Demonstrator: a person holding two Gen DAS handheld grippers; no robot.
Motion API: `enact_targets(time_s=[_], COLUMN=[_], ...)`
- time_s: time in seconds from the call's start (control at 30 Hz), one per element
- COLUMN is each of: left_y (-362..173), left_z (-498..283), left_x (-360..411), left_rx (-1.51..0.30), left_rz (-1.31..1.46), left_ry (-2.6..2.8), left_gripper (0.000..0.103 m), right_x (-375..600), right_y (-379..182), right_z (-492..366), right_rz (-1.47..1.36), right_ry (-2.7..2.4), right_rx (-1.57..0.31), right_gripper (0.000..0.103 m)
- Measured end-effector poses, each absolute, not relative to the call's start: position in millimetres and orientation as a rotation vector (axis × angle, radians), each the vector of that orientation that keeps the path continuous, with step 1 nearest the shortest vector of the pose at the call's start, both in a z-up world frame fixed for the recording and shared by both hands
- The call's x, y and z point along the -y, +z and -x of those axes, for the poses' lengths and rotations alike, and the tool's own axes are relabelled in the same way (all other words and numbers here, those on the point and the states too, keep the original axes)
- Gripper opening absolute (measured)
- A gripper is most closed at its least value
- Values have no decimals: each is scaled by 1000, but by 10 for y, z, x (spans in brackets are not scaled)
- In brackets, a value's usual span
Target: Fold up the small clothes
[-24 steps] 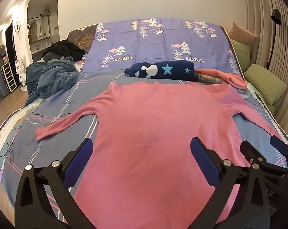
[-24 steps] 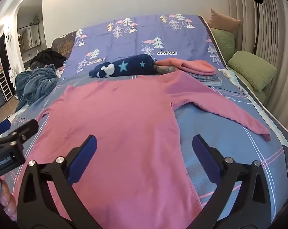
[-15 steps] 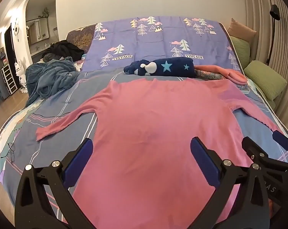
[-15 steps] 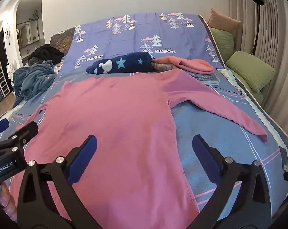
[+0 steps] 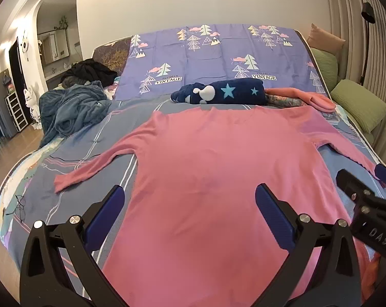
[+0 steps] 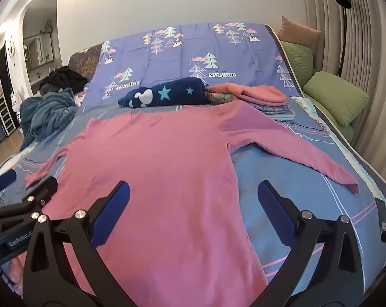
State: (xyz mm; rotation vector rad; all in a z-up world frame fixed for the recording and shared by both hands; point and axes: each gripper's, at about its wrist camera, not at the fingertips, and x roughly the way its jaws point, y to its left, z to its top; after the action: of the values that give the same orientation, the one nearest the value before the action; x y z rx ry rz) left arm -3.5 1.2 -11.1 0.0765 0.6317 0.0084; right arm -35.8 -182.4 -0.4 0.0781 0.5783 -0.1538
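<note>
A pink long-sleeved top (image 5: 213, 168) lies flat on the bed, neck away from me, both sleeves spread out; it also shows in the right wrist view (image 6: 167, 163). My left gripper (image 5: 190, 215) is open and empty above the top's lower body. My right gripper (image 6: 193, 209) is open and empty above the top's lower right side. Its left sleeve end (image 5: 65, 180) lies toward the bed's left edge, its right sleeve end (image 6: 351, 183) toward the right edge. Each gripper shows at the edge of the other's view.
A rolled navy star blanket (image 5: 223, 93) and a stack of folded clothes (image 6: 259, 97) lie just beyond the top's neck. A crumpled blue blanket (image 5: 70, 107) lies at the left. Green pillows (image 6: 336, 97) line the right. Glasses (image 5: 19, 206) lie near the bed's left edge.
Both grippers have drawn back a little and turned slightly; the top appears a bit farther off. Both stay open and nothing on the bed has moved.
</note>
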Motion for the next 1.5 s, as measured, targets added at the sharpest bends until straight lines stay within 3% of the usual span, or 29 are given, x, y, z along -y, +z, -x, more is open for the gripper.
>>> enact_targets(time_s=[1.5], left_y=[-209], left_z=[1], left_x=[-139], left_rx=[-639], left_rz=[-69], left_ry=[-39], left_gripper=[102], right_x=[1707], right_y=[156], right_z=[269], right_rz=[-68], right_ry=[-185], right_rx=[-552], right_gripper=[101])
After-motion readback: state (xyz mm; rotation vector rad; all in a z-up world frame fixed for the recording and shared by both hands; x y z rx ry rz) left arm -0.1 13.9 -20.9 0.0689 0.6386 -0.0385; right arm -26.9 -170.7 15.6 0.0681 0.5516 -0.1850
